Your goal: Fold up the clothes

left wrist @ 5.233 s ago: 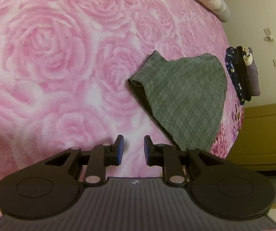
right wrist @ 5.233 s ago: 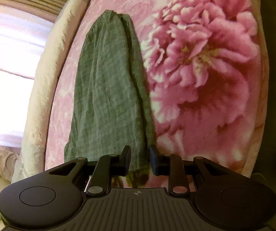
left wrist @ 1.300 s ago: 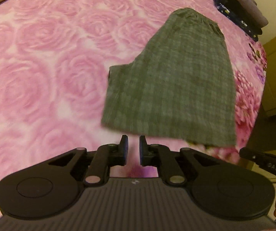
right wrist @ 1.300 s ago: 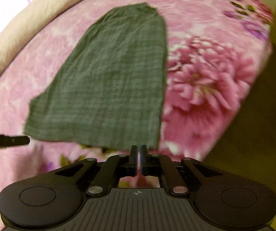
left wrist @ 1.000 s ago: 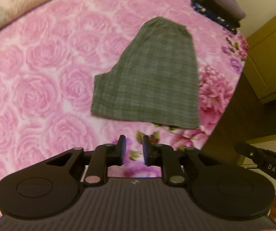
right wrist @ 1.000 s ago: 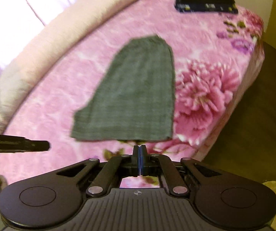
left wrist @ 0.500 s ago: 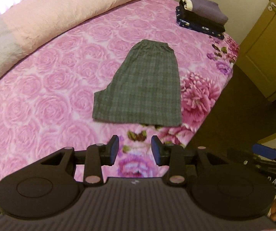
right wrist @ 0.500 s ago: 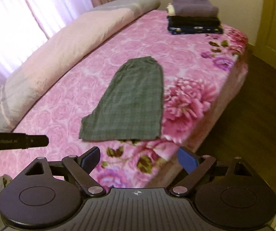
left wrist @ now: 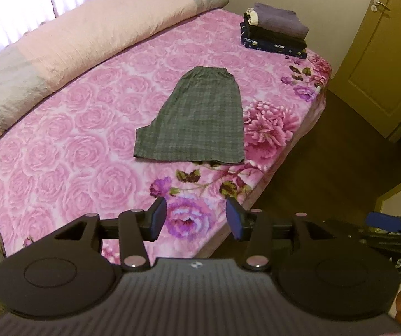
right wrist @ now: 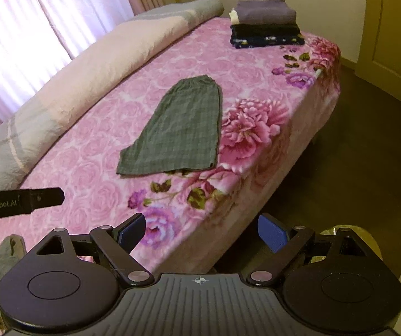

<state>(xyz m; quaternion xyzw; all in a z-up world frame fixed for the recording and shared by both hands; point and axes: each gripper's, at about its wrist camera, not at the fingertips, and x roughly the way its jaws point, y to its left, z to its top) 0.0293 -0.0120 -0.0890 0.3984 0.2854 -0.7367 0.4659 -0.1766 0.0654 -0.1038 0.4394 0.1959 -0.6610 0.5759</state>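
While both the left gripper (left wrist: 196, 218) and right gripper (right wrist: 202, 232) are hanging spread and empty, well short of the shorts (left wrist: 197, 123), they should be aiming at its near hem corners

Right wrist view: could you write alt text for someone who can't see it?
A grey checked pair of shorts lies flat, folded in half, on a pink rose-patterned bed cover. Beyond it, at the bed's far corner, sits a stack of folded dark clothes. The right gripper hangs open and empty in the foreground.

Pink rose-patterned bedspread (left wrist: 69, 151), long rolled pink and grey quilt (left wrist: 97, 33) along the far edge beside the bright curtain (right wrist: 32, 25), olive cupboard door (left wrist: 379, 64), dark brown floor (right wrist: 349, 162).
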